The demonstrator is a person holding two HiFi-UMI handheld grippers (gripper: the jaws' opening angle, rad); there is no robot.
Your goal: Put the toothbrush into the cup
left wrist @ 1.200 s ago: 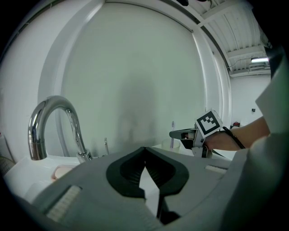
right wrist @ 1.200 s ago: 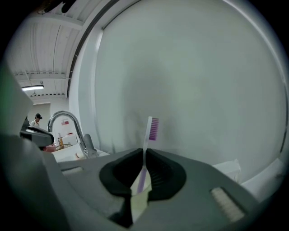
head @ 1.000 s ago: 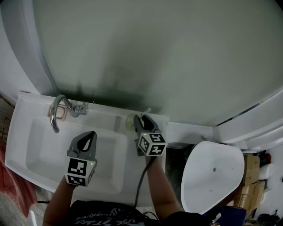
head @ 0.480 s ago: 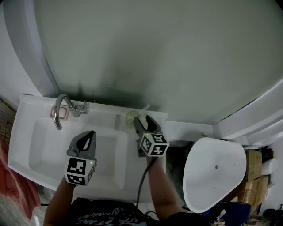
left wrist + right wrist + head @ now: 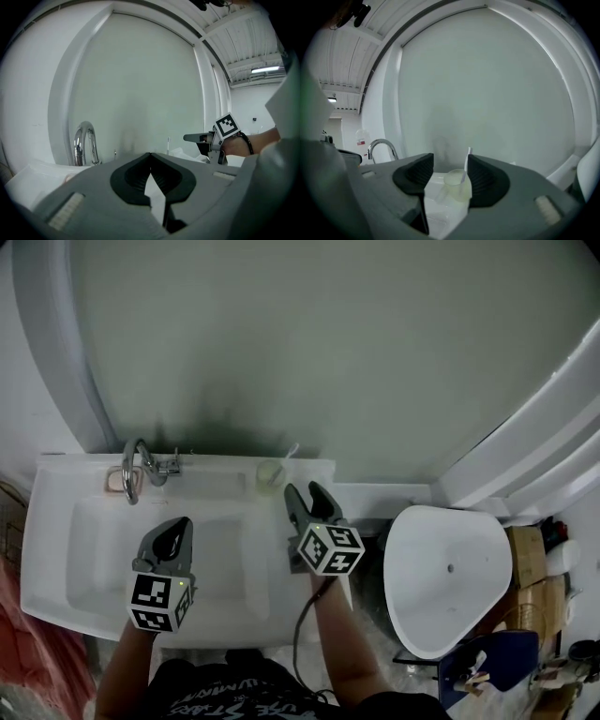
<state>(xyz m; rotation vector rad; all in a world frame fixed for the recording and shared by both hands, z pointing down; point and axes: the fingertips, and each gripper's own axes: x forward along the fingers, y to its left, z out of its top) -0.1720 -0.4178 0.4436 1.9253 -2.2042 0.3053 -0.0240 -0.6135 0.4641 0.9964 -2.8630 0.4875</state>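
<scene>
A pale translucent cup (image 5: 270,475) stands on the back ledge of the white sink (image 5: 56,549). The white toothbrush (image 5: 289,453) leans out of it. In the right gripper view the cup (image 5: 457,185) and toothbrush (image 5: 466,162) sit just ahead of the jaws, untouched. My right gripper (image 5: 312,493) (image 5: 450,172) is open; its jaws have just been opening and nothing is between them. My left gripper (image 5: 174,529) (image 5: 150,155) hovers over the basin, shut and empty. From the left gripper view the toothbrush (image 5: 168,142) and right gripper (image 5: 199,138) show to the right.
A chrome tap (image 5: 139,465) rises at the sink's back left, with a pinkish soap dish (image 5: 120,480) beside it. A white toilet (image 5: 450,568) stands right of the sink. Cardboard boxes (image 5: 527,563) and clutter lie far right; red cloth (image 5: 17,643) lies lower left.
The right gripper opened off the toothbrush, left it standing in the cup, and drew back towards me. Both grippers rose slightly and the head view shifted.
</scene>
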